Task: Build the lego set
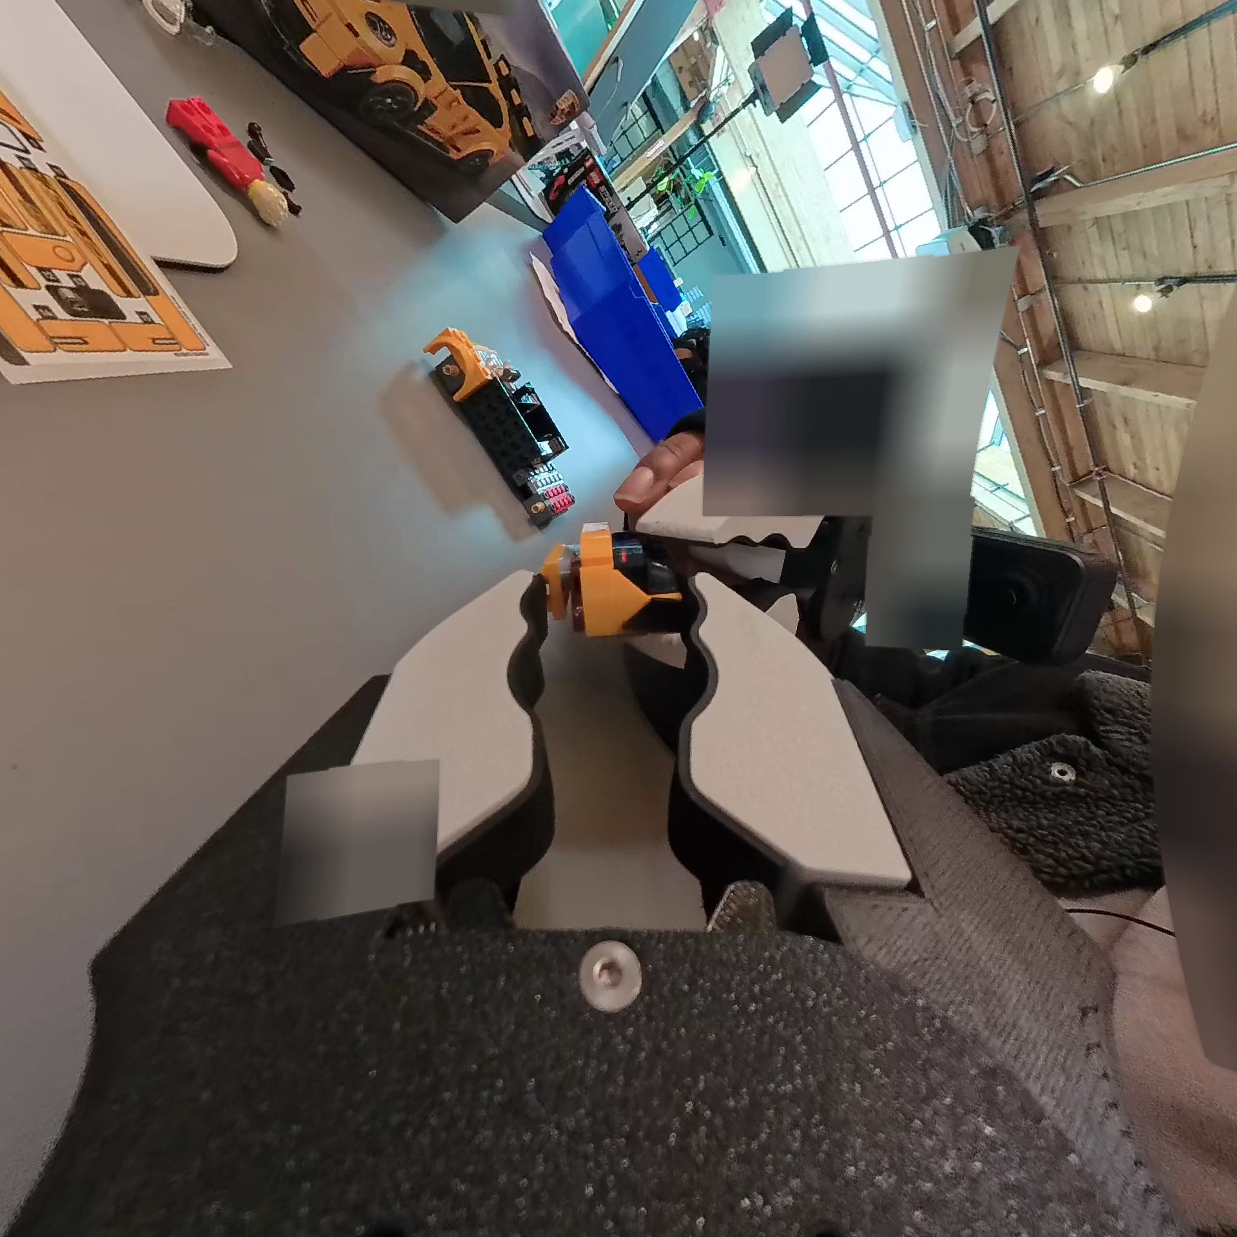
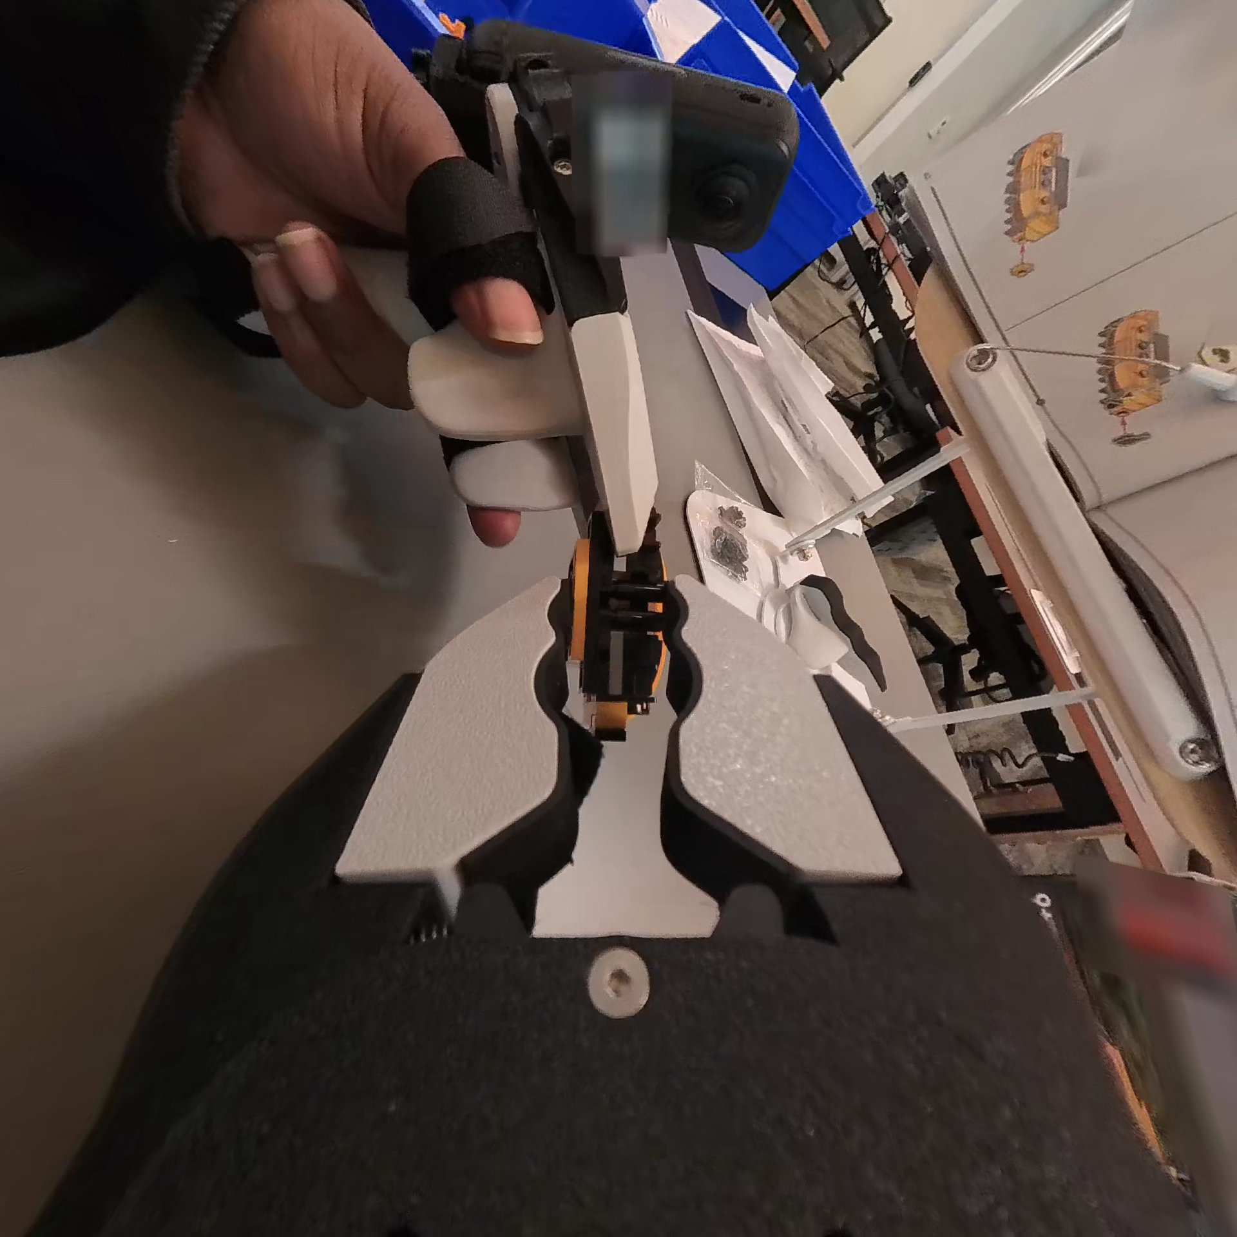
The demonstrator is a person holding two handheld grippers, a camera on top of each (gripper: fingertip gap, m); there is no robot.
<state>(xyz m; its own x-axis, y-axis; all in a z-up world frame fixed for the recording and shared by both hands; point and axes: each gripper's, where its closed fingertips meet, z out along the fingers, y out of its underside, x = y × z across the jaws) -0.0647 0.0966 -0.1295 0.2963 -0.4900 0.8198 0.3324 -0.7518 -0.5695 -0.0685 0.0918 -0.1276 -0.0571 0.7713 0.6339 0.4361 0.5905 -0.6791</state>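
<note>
A small orange and black lego sub-assembly is held in the air between both grippers. My left gripper is shut on its orange end, a grey fingertip on each side. My right gripper reaches in from the right and grips the black end. In the right wrist view my right gripper is shut on the sub-assembly, and the left gripper, held by a hand, comes down on it from above. A black car chassis with an orange arch lies on the grey table beyond.
An instruction booklet, a white tray, red and black loose pieces and the lego box lie to the left. Blue bins stand behind the chassis. A white tray with small black parts and plastic bags sit on the right. Only a small space, under 4 cm, lies between the two pairs of fingers.
</note>
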